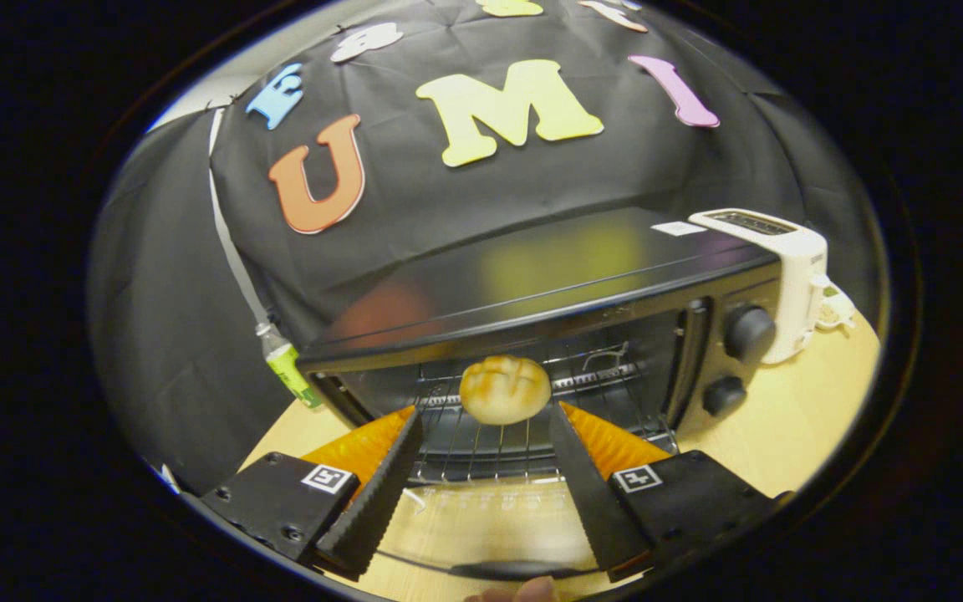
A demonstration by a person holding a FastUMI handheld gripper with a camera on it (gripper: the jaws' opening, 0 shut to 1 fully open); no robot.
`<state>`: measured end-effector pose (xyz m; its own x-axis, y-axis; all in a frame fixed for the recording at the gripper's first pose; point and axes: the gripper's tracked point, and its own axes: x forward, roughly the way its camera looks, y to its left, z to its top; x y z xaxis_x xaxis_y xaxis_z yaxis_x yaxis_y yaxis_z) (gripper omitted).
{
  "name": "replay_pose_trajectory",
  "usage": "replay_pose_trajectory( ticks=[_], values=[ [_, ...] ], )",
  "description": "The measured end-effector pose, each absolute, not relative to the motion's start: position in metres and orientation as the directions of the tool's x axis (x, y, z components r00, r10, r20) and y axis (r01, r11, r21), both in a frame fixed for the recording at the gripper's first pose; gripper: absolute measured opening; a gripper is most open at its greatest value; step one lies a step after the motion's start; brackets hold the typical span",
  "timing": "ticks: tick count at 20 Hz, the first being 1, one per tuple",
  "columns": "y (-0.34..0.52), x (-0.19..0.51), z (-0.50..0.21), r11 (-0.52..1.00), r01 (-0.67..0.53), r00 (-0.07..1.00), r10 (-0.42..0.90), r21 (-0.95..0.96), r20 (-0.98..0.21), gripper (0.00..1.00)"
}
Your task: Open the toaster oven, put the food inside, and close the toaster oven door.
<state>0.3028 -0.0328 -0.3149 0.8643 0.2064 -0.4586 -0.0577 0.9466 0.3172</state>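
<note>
With the toaster oven [532, 309] open on the counter [782, 426], the gripper [486, 418] has its fingers spread wide and apart from the bread roll [505, 390] resting on the wire rack [490, 451] just ahead, so closing the lowered glass door [481, 518] seems next.

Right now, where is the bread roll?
In the gripper view the bread roll sits on the wire rack inside the open toaster oven, just ahead of the open gripper, level with its fingertips and touching neither.
</note>
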Motion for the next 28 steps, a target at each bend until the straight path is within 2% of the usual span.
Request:
replay_pose_trajectory(
  ticks=[7,12,22,28],
  values=[
    [-0.049,0.201,-0.263,0.958,-0.068,0.901,0.179,0.279,-0.395,0.98],
    [-0.050,0.153,-0.286,0.978,-0.107,0.892,0.175,0.181,-0.416,0.98],
    [-0.049,0.140,-0.387,0.986,-0.079,0.779,0.152,0.146,-0.609,0.98],
    [-0.043,0.156,-0.408,0.991,-0.071,0.744,0.129,0.114,-0.656,0.98]
  ],
)
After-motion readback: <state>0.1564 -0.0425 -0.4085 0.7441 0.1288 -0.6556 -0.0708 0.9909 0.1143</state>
